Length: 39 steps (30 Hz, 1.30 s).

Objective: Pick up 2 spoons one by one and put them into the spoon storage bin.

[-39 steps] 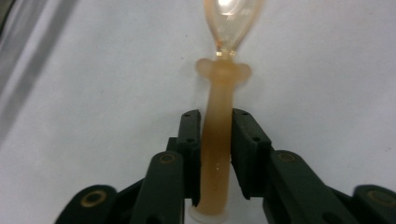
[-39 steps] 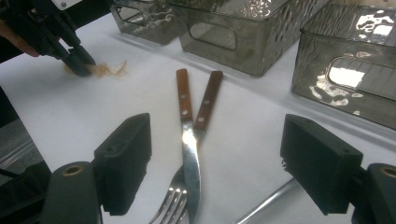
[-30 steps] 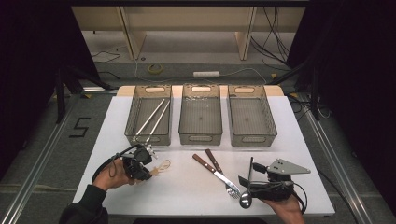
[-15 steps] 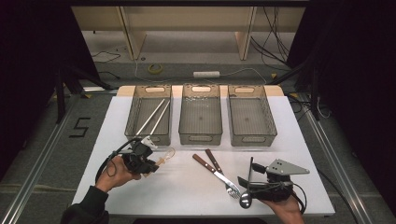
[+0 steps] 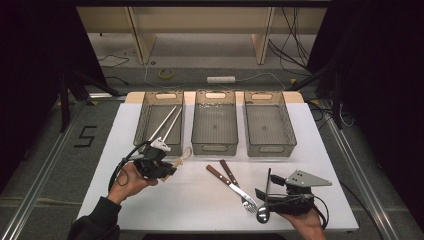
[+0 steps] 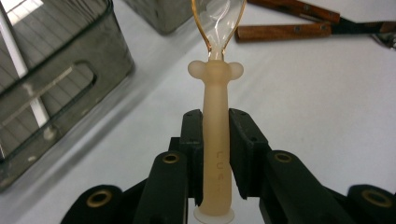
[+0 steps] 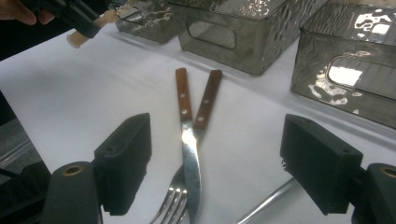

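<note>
The white bench (image 5: pixel 150 210) stands in a dark room, with a grey floor and loose cables behind it. I see the fingers (image 6: pixel 243 149) of my left gripper (image 5: pixel 156 165) closed on the pale handle of a small spoon (image 6: pixel 215 107); its clear amber bowl points away from the fingers, toward the trays. Compared with one second ago, this gripper with the spoon is now higher above the bench and a little closer to the left tray (image 5: pixel 142 117), where two metal chopsticks (image 5: pixel 167 125) lie. My right gripper (image 5: pixel 267 197) has not moved: it rests near the front edge of the bench, its fingers (image 7: pixel 123 158) wide open and gripping nothing. Between these fingers, in the right gripper view, a knife (image 7: pixel 187 135) and a fork (image 7: pixel 205 105) with wooden handles lie crossed on the bench, and a metal spoon (image 5: pixel 263 212) lies just beside them. Farther back, the middle tray (image 5: pixel 199 125) and the right tray (image 5: pixel 286 125) stand in a row.
</note>
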Each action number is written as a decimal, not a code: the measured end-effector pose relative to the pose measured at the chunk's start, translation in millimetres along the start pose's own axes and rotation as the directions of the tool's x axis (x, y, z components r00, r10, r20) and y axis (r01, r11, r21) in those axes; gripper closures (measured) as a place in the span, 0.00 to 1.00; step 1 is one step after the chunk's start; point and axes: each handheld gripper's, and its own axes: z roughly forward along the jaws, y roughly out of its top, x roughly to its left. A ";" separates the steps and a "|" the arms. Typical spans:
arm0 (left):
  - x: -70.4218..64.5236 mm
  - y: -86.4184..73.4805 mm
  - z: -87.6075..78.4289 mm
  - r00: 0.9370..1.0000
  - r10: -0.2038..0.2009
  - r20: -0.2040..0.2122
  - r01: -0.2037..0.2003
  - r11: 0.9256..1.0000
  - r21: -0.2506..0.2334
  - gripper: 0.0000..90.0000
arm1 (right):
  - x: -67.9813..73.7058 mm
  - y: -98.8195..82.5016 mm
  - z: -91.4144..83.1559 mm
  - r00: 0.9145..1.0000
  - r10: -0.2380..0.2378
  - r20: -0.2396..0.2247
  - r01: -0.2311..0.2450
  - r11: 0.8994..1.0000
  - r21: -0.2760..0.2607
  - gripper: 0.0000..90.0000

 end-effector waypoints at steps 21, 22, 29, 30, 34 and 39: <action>2.0 49.3 7.6 0.999 -0.030 -0.017 0.028 0.993 -0.116 0.85 | -0.3 -0.6 1.0 1.000 0.000 0.003 0.000 1.000 0.007 0.29; 1.5 52.1 8.0 0.999 -0.033 -0.017 0.030 0.992 -0.122 0.85 | -0.3 -0.6 0.9 1.000 0.000 0.004 0.000 1.000 0.007 0.29; 4.6 72.0 15.7 0.999 -0.046 -0.025 0.042 0.988 -0.147 0.85 | -1.1 -1.0 0.4 1.000 0.005 0.003 -0.005 1.000 0.005 0.29; 5.1 73.9 16.4 0.999 -0.046 -0.026 0.042 0.989 -0.144 0.85 | -1.1 -1.0 0.3 1.000 0.005 0.002 -0.005 1.000 0.005 0.29; 7.1 83.1 21.1 0.998 -0.054 -0.031 0.048 0.987 -0.154 0.85 | -1.1 -0.9 0.4 1.000 0.006 0.002 -0.006 1.000 0.003 0.29; 14.7 91.4 26.7 0.997 -0.071 -0.044 0.063 0.985 -0.161 0.85 | -1.2 -1.0 0.3 1.000 0.005 0.001 -0.005 1.000 0.003 0.29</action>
